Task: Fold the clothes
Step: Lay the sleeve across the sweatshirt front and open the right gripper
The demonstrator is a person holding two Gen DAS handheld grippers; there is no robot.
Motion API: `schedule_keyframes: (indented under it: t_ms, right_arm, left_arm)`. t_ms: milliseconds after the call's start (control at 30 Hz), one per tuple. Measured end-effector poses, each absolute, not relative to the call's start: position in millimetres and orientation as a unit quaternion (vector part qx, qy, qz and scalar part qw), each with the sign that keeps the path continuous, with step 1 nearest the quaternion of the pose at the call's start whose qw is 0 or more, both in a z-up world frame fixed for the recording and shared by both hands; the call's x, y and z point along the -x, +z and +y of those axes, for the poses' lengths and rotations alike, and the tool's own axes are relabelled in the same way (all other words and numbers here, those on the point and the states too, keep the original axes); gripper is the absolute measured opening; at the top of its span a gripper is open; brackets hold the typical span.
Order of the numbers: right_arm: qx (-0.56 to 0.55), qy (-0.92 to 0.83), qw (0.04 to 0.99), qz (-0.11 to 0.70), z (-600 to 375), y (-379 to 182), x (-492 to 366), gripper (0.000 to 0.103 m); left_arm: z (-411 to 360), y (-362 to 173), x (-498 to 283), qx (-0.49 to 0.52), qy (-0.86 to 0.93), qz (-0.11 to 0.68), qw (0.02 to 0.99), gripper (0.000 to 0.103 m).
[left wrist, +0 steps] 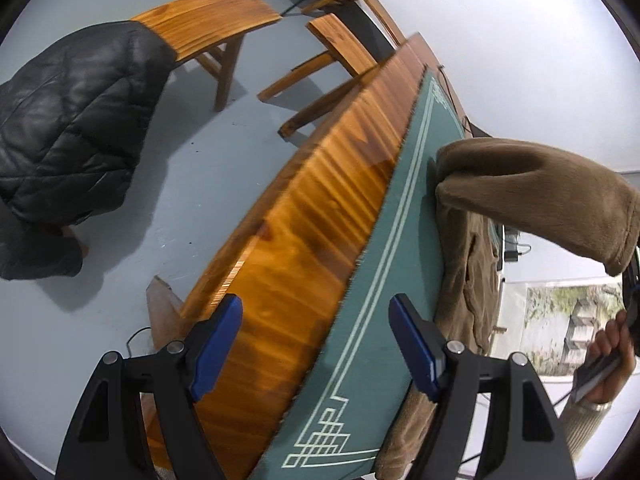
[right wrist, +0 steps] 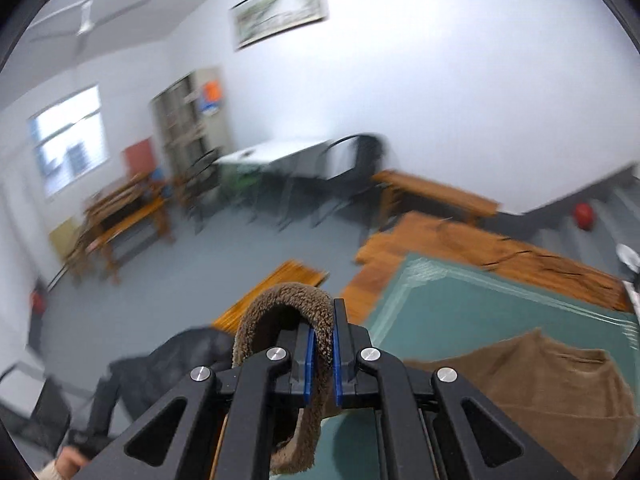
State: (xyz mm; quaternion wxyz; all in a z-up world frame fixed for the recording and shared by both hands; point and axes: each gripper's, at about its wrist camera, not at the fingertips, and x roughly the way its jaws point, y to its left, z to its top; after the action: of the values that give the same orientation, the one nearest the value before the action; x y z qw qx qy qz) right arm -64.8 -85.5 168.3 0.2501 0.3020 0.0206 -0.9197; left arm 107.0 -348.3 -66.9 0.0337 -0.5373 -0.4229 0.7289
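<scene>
We hold a two-finger tool in each hand over a wooden surface [left wrist: 320, 216] covered in part by a green mat [left wrist: 384, 320] with pale line borders.

In the left wrist view, our left tool [left wrist: 316, 344] has its blue-padded fingers spread wide apart, with nothing between them. It hangs above the edge of the surface, one finger over bare wood and the other over the mat. The brown fleece garment [left wrist: 472, 272] lies on the mat just beyond and to the right of that right-hand finger, and part of the cloth passes close under it. One sleeve [left wrist: 536, 196] of the garment is lifted off the mat and stretches across the upper right of this view toward our right hand [left wrist: 608, 356], seen at the far right edge.

In the right wrist view, our right tool [right wrist: 321, 360] has its fingers pressed together on the sleeve's cuff [right wrist: 288, 308], which loops up over the fingertips and hangs down below them. The body of the garment [right wrist: 540, 384] rests on the mat [right wrist: 460, 308] to the lower right of the tool.

A black padded jacket [left wrist: 76, 128] is draped over a wooden bench [left wrist: 208, 20] on the floor beside the surface. The room behind is blurred.
</scene>
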Motion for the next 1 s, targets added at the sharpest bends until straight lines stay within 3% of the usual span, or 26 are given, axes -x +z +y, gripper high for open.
schedule_keyframes:
  t_ms: [400,567,800,833,900,933,1000]
  right_arm:
    - [-0.297,-0.942,0.02,-0.154,178.4,164.9,90.8,0.008]
    - [-0.329,-0.924,-0.045,-0.191,271.6,125.1,87.0,0.008]
    - [-0.409,-0.886,-0.06,-0.209,358.5,44.2,92.1,0.01]
    - [-0.425,-0.879,-0.064,-0.207,368.1,30.8,94.8,0.017]
    - [-0.45,-0.869,-0.075,-0.194,382.2,8.9,95.7,0.052]
    - [-0.457,-0.867,-0.08,-0.182,387.6,1.4,91.8,0.08]
    - [-0.465,-0.867,-0.093,-0.152,397.0,-6.9,84.3,0.083]
  left_arm:
    - [-276.4,-40.3,-55.8,0.558,0.759,-0.332,0.051,0.079]
    - [-218.0,-43.6,-26.4,0.579,0.765,-0.276,0.052,0.079]
    - [-127.8,-43.9,13.8,0.594,0.779,-0.198,0.037,0.079]
    - [-117.1,-42.7,19.0,0.594,0.782,-0.185,0.031,0.079]
    - [-97.3,-39.5,28.6,0.592,0.789,-0.163,0.021,0.079]
    - [-89.6,-36.8,32.2,0.588,0.793,-0.158,0.017,0.079]
    - [-78.3,-32.2,39.6,0.579,0.803,-0.142,0.003,0.079]
